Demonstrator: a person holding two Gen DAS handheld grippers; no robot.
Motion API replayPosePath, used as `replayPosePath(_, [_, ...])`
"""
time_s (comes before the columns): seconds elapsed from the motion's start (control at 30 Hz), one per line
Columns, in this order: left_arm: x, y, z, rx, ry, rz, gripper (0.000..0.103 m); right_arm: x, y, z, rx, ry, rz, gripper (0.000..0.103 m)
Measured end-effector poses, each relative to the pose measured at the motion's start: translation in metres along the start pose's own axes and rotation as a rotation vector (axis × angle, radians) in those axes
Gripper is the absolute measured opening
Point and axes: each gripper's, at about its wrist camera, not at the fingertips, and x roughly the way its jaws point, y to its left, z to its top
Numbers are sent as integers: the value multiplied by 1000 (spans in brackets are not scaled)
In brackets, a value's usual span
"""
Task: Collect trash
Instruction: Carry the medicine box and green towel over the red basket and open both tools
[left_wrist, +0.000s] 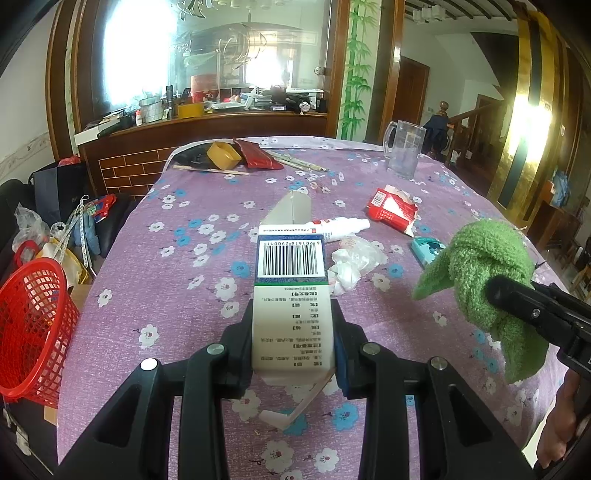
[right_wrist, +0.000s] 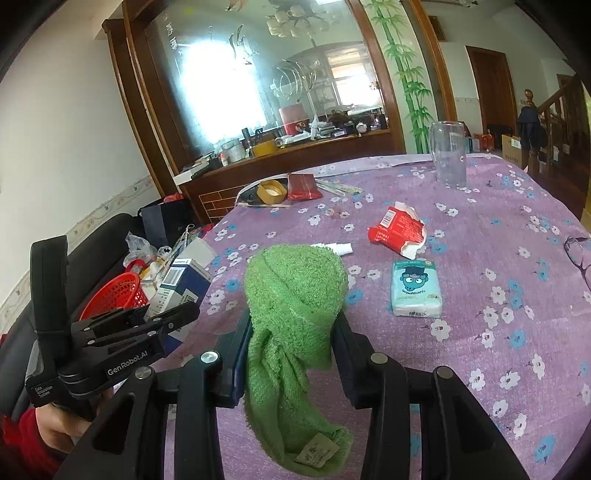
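My left gripper (left_wrist: 293, 339) is shut on a white and blue carton (left_wrist: 291, 280) with a barcode, held above the purple flowered tablecloth (left_wrist: 184, 288). My right gripper (right_wrist: 291, 350) is shut on a green towel (right_wrist: 295, 306) that hangs down between its fingers. The towel (left_wrist: 484, 273) also shows at the right of the left wrist view, and the carton (right_wrist: 181, 284) at the left of the right wrist view. Loose on the cloth lie a crumpled tissue (left_wrist: 351, 264), a white tube (left_wrist: 340, 227), a torn red packet (left_wrist: 393, 210) and a teal tissue pack (right_wrist: 415, 288).
A red mesh basket (left_wrist: 33, 328) stands left of the table, beside bags on a dark seat. A glass mug (left_wrist: 404, 147) stands at the far right of the table. A yellow lid (left_wrist: 221, 153), a red pouch (left_wrist: 258, 153) and chopsticks lie at the far edge. Spectacles (right_wrist: 578, 254) lie at the right.
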Motion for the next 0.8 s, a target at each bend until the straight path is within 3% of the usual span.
replayPosePath(0.43, [-4,8,-2,-16,-6,5,33,11,4,0,-13,35,9,44])
replayPosePath(0.8, [-28,48,2,-91,-34,30,33,28,21,10,-20,86,48,44])
